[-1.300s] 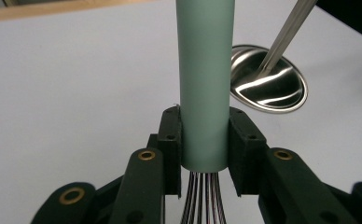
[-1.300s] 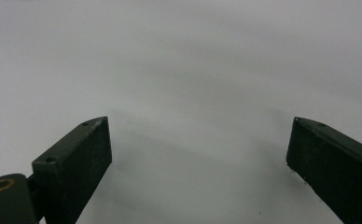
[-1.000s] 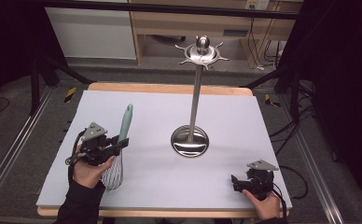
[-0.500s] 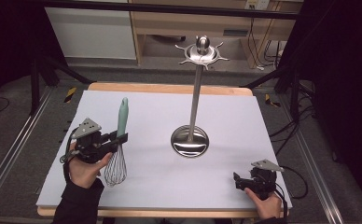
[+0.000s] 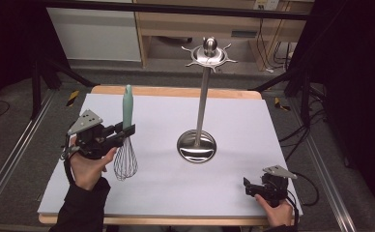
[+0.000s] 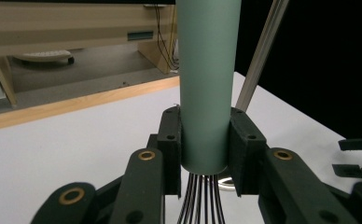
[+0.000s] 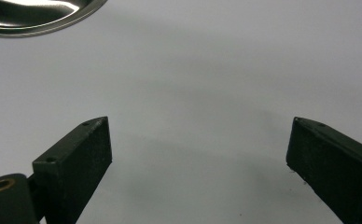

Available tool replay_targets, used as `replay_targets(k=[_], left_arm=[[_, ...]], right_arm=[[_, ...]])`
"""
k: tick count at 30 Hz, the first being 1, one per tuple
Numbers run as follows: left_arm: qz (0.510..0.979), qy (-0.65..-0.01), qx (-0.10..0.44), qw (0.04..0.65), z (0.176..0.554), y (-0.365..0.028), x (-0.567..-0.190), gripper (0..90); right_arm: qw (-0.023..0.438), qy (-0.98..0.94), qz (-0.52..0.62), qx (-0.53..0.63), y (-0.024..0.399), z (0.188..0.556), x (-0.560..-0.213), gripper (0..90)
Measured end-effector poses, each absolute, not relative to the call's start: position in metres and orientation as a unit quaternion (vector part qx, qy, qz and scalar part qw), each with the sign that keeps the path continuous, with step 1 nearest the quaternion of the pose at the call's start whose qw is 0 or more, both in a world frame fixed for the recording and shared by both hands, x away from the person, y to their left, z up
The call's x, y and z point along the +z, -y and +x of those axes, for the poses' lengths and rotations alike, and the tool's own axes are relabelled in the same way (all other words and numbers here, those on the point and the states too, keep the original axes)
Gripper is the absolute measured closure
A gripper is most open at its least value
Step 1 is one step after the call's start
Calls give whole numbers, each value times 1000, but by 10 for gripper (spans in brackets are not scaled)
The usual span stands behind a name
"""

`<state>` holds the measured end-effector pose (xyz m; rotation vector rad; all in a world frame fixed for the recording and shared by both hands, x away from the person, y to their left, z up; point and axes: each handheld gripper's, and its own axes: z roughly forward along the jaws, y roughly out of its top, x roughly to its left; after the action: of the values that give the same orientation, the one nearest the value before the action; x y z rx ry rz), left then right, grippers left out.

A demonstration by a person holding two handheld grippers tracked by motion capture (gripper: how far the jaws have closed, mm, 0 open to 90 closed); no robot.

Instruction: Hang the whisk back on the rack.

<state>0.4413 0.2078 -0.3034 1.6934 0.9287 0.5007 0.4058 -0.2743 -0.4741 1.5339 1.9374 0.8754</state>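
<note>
The left hand-held gripper [image 5: 122, 133] squeezes the whisk [image 5: 126, 145] by its green handle. It might slip and tip. The right hand-held gripper [image 5: 253, 187] is wide open, holding nothing.

One whisk [image 5: 126, 140] is here, with a pale green handle and a wire head, and one tall steel utensil stand [image 5: 198, 130] made of a round base, a single pole and a knobbed top ring; that ring carries what look like eight short hooks, though those on its far side are too small to count with certainty. There are two handheld grippers, the left gripper [image 5: 127, 129] and the right gripper [image 5: 247, 186], each with two black jaws, and two hands of one person, one behind each gripper. One white-topped table [image 5: 253, 116] holds it all.
</note>
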Motion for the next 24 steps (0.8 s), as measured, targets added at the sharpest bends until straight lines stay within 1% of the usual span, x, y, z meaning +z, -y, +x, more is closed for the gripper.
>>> replay_targets(k=[7, 19, 24], left_arm=[[713, -376, 218, 549, 446, -194, -285, 685], [715, -358, 212, 562, 449, -176, -258, 685], [719, -351, 218, 559, 450, -167, -249, 685]], right_arm=[[259, -711, 567, 327, 275, 407, -473, 72], [261, -712, 563, 329, 273, 406, -472, 72], [262, -712, 563, 329, 273, 407, -472, 72]])
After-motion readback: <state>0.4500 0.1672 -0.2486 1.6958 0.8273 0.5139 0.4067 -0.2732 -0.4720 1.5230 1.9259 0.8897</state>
